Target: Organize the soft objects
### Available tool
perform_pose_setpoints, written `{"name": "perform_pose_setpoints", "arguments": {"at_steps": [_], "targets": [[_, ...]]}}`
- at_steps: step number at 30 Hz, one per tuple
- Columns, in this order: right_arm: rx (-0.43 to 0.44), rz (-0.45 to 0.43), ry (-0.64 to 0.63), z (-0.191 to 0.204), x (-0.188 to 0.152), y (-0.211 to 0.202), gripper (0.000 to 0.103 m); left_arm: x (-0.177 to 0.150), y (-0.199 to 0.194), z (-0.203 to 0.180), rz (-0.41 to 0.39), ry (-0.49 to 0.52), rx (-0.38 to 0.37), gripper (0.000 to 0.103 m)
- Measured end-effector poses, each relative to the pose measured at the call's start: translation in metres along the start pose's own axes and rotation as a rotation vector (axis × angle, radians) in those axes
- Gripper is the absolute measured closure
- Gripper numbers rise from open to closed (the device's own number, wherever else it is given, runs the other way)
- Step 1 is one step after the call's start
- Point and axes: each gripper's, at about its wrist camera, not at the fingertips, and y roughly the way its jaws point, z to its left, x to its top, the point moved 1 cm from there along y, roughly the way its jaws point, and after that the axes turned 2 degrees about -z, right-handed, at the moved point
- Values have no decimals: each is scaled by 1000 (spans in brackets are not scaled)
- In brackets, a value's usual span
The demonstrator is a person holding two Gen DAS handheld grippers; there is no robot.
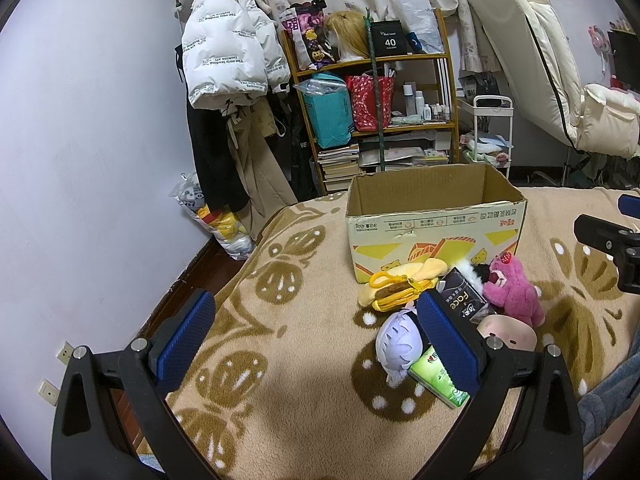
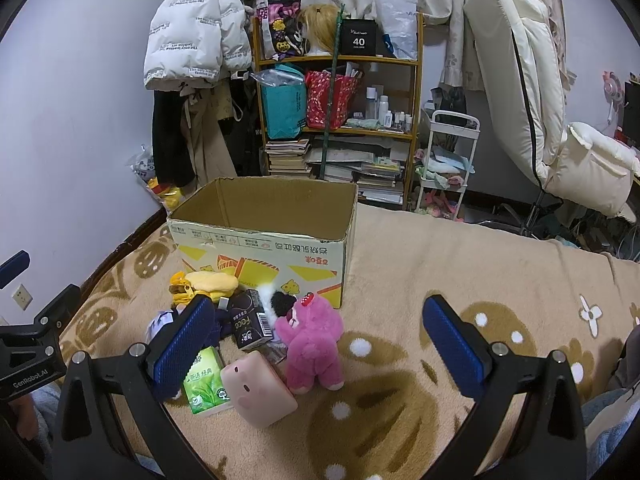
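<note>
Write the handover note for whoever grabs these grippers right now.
Left gripper: open, holding nothing, hovering over the blanket left of the pile.
Right gripper: open, holding nothing, above the pile.
Cardboard box: open on the bed; nothing shows inside, though its floor is hidden.
In front of it, all loose: pink plush bear, yellow plush, pale purple plush, pink pig-face item, green tissue pack, black tissue pack.
Done: nothing visibly packed. Left: every item.
</note>
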Motion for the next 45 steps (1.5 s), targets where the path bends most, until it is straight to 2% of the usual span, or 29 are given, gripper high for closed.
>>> {"name": "perform_pose_setpoints", "arguments": {"at_steps": [24,30,37,42,45], "targets": [[1,8,0,1,-2,0,0,-5,4,-8,27,20,-6,3],[12,39,5,2,-13,10,0,-4,11,-11,60,11,-46,3],[38,78,30,-4,-7,17,0,0,27,-21,123,-35,-107,3],[56,110,68,-10,-1,27,0,5,39,-31,114,-48,-87,3],[61,129,79,-13,1,34,0,7,50,-36,140,-65,-101,3]]}}
